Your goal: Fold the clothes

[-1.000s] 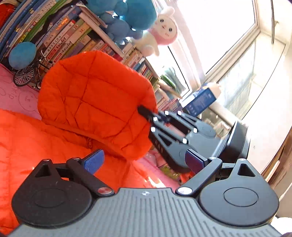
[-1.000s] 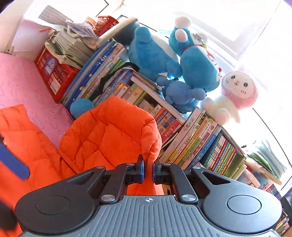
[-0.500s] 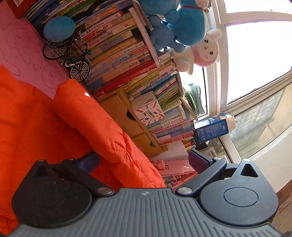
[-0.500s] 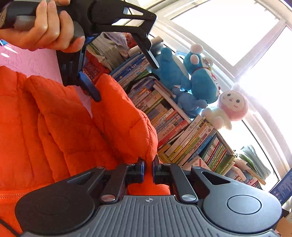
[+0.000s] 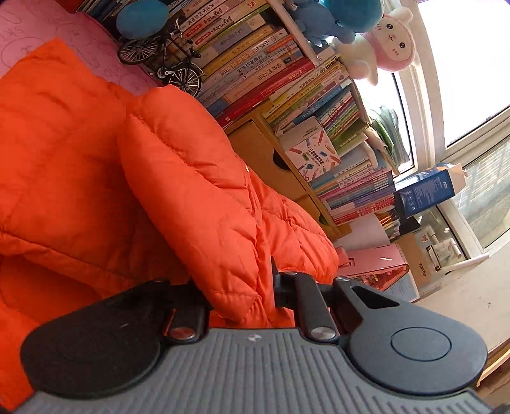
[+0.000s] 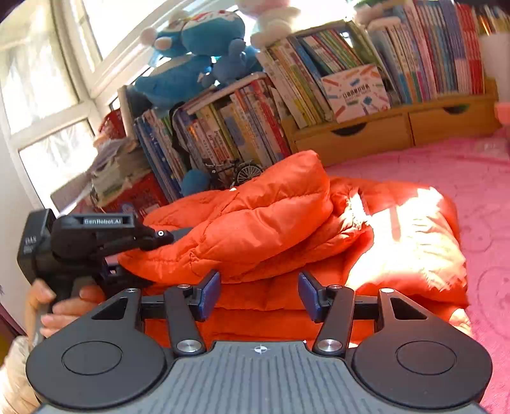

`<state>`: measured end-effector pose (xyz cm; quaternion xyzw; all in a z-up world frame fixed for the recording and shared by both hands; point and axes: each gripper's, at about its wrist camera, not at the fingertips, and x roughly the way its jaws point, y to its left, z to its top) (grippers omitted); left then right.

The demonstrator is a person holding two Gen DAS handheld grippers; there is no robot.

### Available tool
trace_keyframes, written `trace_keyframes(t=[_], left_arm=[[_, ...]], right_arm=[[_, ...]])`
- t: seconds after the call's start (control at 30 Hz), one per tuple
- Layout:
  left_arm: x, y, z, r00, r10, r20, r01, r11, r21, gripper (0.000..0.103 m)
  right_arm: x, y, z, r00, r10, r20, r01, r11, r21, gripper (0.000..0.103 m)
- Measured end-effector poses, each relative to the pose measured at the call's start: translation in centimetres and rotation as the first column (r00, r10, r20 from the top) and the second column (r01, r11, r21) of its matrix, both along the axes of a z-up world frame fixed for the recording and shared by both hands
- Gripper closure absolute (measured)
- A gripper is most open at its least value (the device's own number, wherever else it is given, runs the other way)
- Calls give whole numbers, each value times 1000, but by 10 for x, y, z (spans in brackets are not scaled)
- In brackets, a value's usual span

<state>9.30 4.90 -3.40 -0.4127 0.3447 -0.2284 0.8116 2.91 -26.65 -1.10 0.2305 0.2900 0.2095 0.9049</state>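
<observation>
Right wrist view: the jacket lies centre on the bed cover, its folded sleeve on top toward 10 o'clock. The left gripper enters from 9 o'clock, jaws on the sleeve's edge. The right gripper sits at 6 o'clock, before the jacket. Behind, at 12 o'clock, rows of books stand, plush toys on them; a model bicycle stands between books and jacket. Drawers lie toward 1 o'clock.

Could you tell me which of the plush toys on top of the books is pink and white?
The rabbit plush, at the window end of the row; the toys beside it are blue.
</observation>
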Motion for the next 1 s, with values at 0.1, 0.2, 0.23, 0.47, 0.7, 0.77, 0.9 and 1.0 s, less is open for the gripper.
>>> trace_keyframes(t=[0.1, 0.2, 0.23, 0.47, 0.7, 0.77, 0.9, 1.0], left_arm=[[-7, 0, 5, 1000, 7, 21, -7, 1000, 9, 88], [-12, -4, 9, 999, 17, 37, -19, 998, 60, 88], [-13, -7, 8, 999, 15, 39, -18, 997, 81, 88], [-24, -26, 1, 999, -22, 43, 14, 983, 182, 88], [-74, -1, 20, 979, 4, 203, -94, 896, 435, 86], [-87, -2, 36, 954, 24, 298, -182, 839, 514, 86], [-86, -26, 70, 851, 36, 524, -401, 689, 604, 80], [-62, -47, 80, 795, -2, 607, -483, 602, 635, 76]], right_arm=[[15, -15, -3, 999, -28, -22, 31, 980, 197, 37], [23, -17, -4, 1000, 14, -20, -6, 941, 337, 23], [29, -18, -5, 999, 39, -21, -27, 918, 395, 13], [46, -10, -9, 988, -104, -112, 136, 931, 339, 67], [22, 16, -12, 990, -135, -39, 132, 990, -52, 83], [15, 24, -14, 992, -123, -3, 122, 985, -119, 83], [13, 34, -14, 991, -129, 24, 131, 975, -181, 83], [11, 37, -13, 991, -126, 35, 131, 969, -208, 83]])
